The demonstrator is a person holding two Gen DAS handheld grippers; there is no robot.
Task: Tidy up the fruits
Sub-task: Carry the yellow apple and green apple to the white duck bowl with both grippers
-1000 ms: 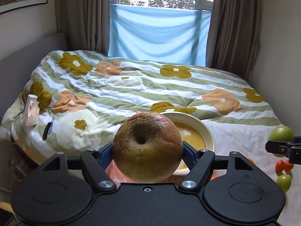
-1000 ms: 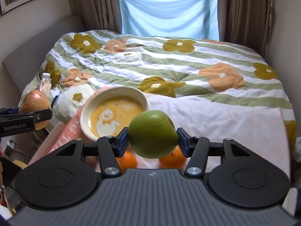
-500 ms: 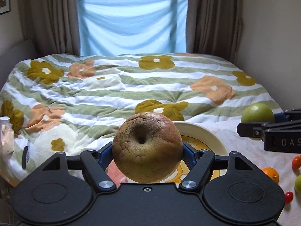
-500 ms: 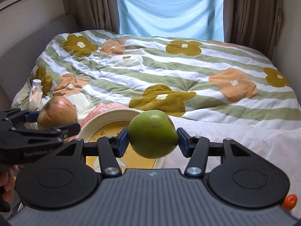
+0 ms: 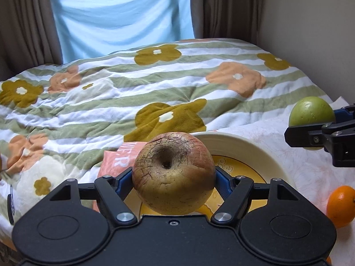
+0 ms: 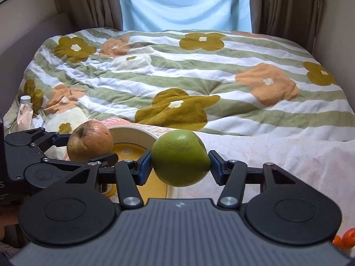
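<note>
My left gripper [image 5: 174,177] is shut on a cracked red-yellow apple [image 5: 173,173], held just above the near left part of a cream bowl [image 5: 250,147] with a yellow inside. In the right wrist view that red-yellow apple [image 6: 89,140] hangs over the cream bowl's [image 6: 133,132] left rim. My right gripper [image 6: 180,158] is shut on a green apple [image 6: 180,157], just right of the bowl. From the left wrist view the green apple [image 5: 311,112] and the right gripper's fingers [image 5: 319,134] show at the right edge.
The bowl rests on a pale cloth [image 6: 277,153] laid over a flowered, striped duvet [image 6: 188,77]. An orange [image 5: 340,206] lies on the cloth right of the bowl, and small orange-red fruit [image 6: 344,239] sits at the far right. A wall [image 5: 310,22] borders the bed's right side.
Both grippers have moved forward and down toward the bowl with their apples still held. The two grippers now sit close together, the red-yellow apple over the bowl and the green apple beside it.
</note>
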